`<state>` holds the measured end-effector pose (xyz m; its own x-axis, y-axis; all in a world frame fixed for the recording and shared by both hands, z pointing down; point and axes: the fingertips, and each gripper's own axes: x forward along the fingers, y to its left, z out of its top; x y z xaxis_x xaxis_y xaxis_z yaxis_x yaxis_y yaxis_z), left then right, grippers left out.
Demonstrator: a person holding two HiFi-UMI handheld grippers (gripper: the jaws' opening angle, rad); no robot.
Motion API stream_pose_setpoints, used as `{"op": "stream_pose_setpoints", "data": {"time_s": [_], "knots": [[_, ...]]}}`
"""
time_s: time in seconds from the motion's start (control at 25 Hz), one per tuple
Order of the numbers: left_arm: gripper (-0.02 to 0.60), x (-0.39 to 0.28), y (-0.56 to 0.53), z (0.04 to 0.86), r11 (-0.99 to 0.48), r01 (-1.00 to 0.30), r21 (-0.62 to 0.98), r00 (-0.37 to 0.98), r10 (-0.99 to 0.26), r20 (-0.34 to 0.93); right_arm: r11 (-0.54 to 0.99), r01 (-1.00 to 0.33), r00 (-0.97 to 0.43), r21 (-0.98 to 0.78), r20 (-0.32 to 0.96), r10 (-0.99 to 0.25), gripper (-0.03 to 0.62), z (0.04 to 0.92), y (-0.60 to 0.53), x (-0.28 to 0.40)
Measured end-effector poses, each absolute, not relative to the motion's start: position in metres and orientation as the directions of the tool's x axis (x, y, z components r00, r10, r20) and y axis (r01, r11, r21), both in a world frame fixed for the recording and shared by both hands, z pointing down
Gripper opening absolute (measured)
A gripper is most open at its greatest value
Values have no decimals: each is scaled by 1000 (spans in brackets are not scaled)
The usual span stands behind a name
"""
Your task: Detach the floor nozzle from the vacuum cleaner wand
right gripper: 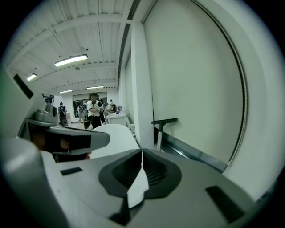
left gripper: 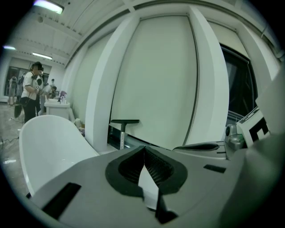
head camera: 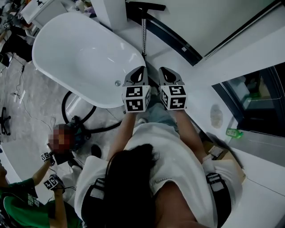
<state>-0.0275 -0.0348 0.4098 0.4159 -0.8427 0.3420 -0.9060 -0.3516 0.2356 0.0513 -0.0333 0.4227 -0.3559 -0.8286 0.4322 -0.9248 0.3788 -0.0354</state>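
Note:
The vacuum wand (head camera: 144,33) is a silver tube that stands against the white wall beyond the bathtub, with the black floor nozzle (head camera: 145,6) at its far end. The left gripper view shows the floor nozzle (left gripper: 124,121) as a black crossbar on the wand (left gripper: 122,139), and the right gripper view shows the same nozzle (right gripper: 164,121) and wand (right gripper: 159,139). My left gripper (head camera: 139,72) and right gripper (head camera: 167,72) are held side by side, pointing toward the wand and well short of it. Both are shut with nothing between their jaws, as seen on the left gripper (left gripper: 144,149) and the right gripper (right gripper: 142,154).
A large white bathtub (head camera: 58,40) lies to the left of the grippers. A black hose (head camera: 80,116) loops on the floor below it. Another person (head camera: 22,202) with marker cubes crouches at lower left. A dark window panel (head camera: 260,100) runs along the right.

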Motion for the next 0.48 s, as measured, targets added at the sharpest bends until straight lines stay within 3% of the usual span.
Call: {"op": "stream_pose_setpoints", "data": {"time_s": [0.48], "knots": [[5, -33, -127, 421, -272, -930, 246, 348, -866, 359, 432, -899, -416, -74, 455, -788, 17, 439, -136, 54]]}}
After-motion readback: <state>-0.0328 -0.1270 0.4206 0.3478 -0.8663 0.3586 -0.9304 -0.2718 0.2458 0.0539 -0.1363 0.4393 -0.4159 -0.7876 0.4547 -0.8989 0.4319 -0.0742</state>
